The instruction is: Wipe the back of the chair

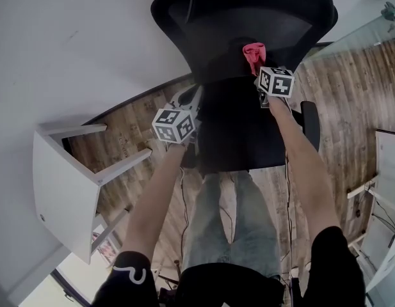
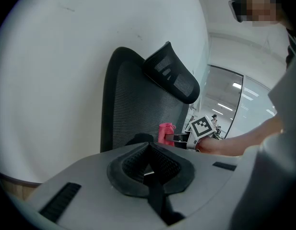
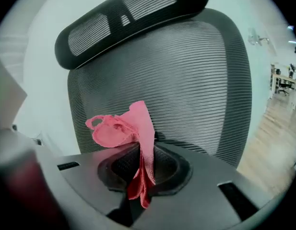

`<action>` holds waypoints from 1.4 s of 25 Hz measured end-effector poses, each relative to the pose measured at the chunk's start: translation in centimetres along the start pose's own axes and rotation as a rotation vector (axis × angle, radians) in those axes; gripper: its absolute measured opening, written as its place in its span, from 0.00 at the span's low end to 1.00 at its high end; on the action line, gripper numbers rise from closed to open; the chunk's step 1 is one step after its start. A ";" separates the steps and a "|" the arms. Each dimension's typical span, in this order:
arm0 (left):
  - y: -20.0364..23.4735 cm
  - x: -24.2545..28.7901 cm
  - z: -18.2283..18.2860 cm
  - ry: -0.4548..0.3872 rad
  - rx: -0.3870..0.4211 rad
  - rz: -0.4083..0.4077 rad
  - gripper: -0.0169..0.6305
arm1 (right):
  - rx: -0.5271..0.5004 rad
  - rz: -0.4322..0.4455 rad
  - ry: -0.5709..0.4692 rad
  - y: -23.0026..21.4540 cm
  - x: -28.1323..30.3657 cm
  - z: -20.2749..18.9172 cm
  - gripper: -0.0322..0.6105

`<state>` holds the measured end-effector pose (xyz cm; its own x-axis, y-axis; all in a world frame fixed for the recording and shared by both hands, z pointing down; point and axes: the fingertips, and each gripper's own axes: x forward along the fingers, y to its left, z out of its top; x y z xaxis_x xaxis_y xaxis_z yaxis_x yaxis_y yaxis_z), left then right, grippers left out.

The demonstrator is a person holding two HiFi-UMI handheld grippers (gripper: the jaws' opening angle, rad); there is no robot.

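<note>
My right gripper point(image 3: 140, 170) is clamping one pink cloth point(image 3: 123, 126), holding it up at the mesh back point(image 3: 191, 80) of the one black chair point(image 1: 239, 133), under its headrest point(image 3: 133, 14). My left gripper point(image 2: 150, 169) is hovering closed and empty beside the chair.

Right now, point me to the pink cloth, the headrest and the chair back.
pink cloth point(image 3: 124, 130): right gripper view, on its bunched upper fold.
headrest point(image 3: 132, 18): right gripper view, middle of its bar.
chair back point(image 3: 186, 80): right gripper view, centre of the mesh.
</note>
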<state>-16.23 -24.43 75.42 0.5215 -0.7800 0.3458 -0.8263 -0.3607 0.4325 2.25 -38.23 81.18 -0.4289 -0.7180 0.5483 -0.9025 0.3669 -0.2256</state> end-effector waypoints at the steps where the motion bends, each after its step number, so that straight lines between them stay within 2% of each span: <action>1: -0.6 0.6 0.0 0.003 0.001 -0.007 0.06 | 0.017 -0.017 -0.005 -1.5 -0.5 0.1 0.15; 12: -5.1 5.0 0.3 0.032 0.032 -0.053 0.06 | 0.057 -0.210 -0.014 -14.7 -5.5 0.1 0.15; 15: -6.1 5.6 0.2 0.045 0.056 -0.065 0.06 | 0.081 -0.264 -0.021 -16.6 -6.6 -0.2 0.15; 17: -6.4 5.6 0.1 0.045 0.055 -0.066 0.06 | 0.091 -0.270 -0.033 -16.5 -7.1 -0.3 0.15; 19: -6.5 5.4 -0.1 0.048 0.056 -0.064 0.06 | 0.109 -0.249 -0.054 -15.7 -7.5 -0.4 0.15; 23: -5.9 4.3 -0.9 0.058 0.051 -0.054 0.06 | 0.133 -0.142 -0.084 -12.3 -6.8 -1.2 0.16; 30: -3.2 0.5 -2.4 0.061 0.034 -0.023 0.06 | -0.001 0.039 -0.047 -0.8 -4.1 -2.4 0.16; 35: -0.6 -2.6 -2.6 0.051 0.030 0.001 0.06 | -0.150 0.133 0.010 7.6 -1.7 -3.8 0.16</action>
<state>-16.50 -20.82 76.45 0.5303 -0.7534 0.3888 -0.8325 -0.3760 0.4070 -3.70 -31.95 81.58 -0.5433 -0.6514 0.5296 -0.8213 0.5431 -0.1746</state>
